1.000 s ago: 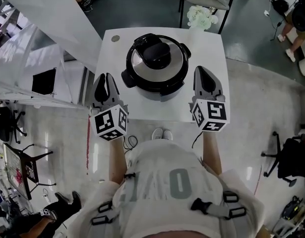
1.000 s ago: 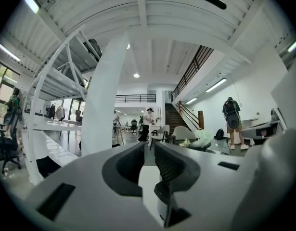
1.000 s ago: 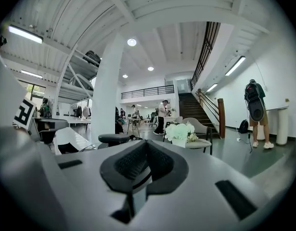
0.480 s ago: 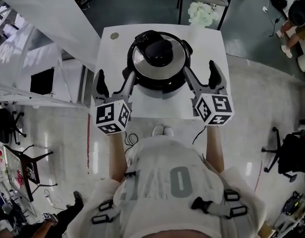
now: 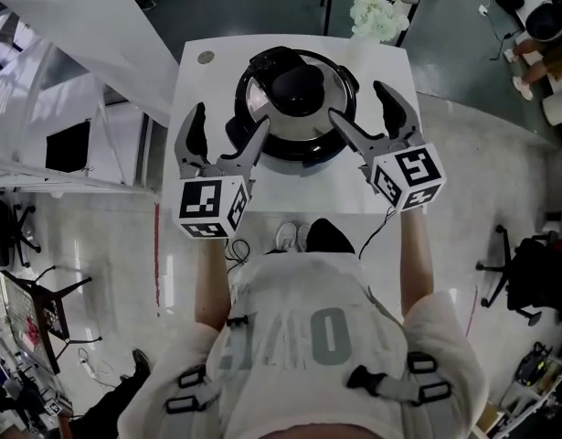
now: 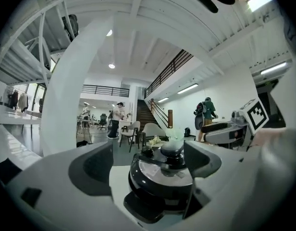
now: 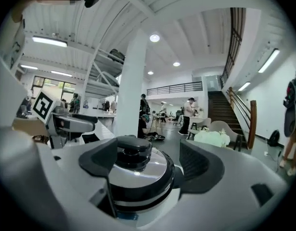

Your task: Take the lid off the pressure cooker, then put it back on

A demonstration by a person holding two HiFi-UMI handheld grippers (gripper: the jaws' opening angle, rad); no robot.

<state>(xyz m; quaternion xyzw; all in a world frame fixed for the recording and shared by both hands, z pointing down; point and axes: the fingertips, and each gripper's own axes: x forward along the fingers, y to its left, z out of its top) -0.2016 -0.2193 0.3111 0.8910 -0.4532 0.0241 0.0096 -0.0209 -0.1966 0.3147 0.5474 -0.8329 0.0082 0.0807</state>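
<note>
The pressure cooker (image 5: 297,126) stands on a small white table (image 5: 390,58), with its steel lid (image 5: 262,94) and black knob (image 5: 297,85) on. My left gripper (image 5: 229,120) is open at the cooker's left side, its inner finger (image 5: 253,144) lying over the side handle. My right gripper (image 5: 359,101) is open at the right side, its inner finger (image 5: 346,133) by the rim. Both pairs of jaws have just been opening and press on nothing. In the left gripper view the cooker (image 6: 162,177) sits framed between the jaws; the right gripper view shows the lid (image 7: 138,170) the same way.
A small round disc (image 5: 206,58) lies at the table's far left corner. White flowers (image 5: 379,16) rest on a chair beyond the table. A white slanted beam (image 5: 89,35) runs along the left. Office chairs (image 5: 527,282) and people stand farther off.
Both grippers went from shut to wide open. Both moved forward and turned inward, from the table's near side to either flank of the cooker.
</note>
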